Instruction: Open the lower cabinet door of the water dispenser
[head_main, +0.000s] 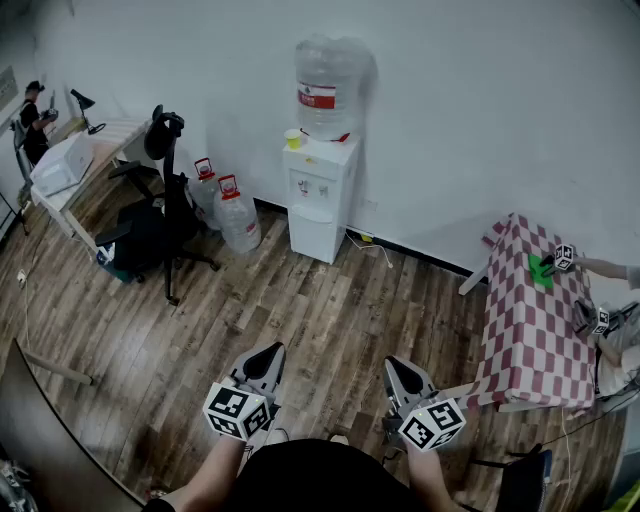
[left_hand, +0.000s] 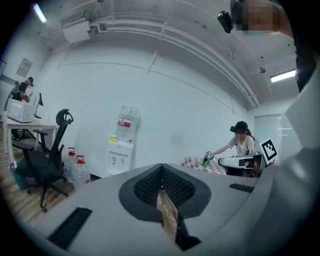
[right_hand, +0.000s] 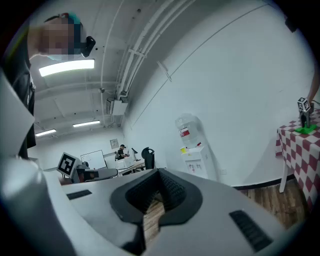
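Currently grey left gripper (head_main: 266, 355), right gripper (head_main: 402, 372) are hovering, jaws pressed together; approach far white water dispenser (head_main: 320, 190), spreading jaws near lower door (head_main: 315, 238).

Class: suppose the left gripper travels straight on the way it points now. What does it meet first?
Nothing near: the left gripper, jaws shut, faces open wooden floor. Beyond, its line seems to end at the white wall right of the water dispenser, though depth is unclear.
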